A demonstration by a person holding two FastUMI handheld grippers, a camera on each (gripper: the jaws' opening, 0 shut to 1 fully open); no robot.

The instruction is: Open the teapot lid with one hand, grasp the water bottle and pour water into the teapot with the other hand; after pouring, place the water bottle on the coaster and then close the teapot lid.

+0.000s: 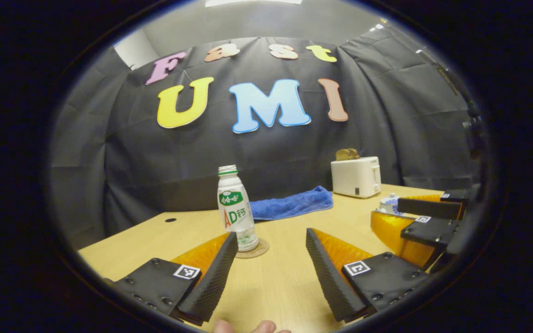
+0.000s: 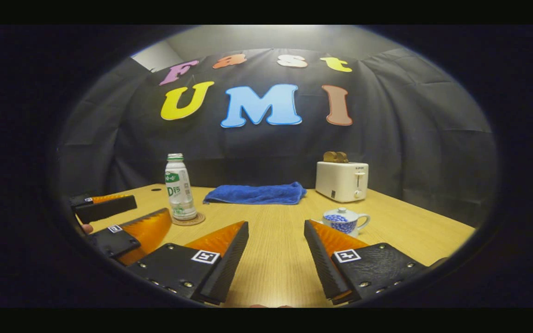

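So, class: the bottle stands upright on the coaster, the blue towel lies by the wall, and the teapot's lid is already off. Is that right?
Not quite: the teapot has its lid on, as the right gripper view shows. The rest holds: the bottle stands upright on the coaster, and the blue towel lies by the wall.
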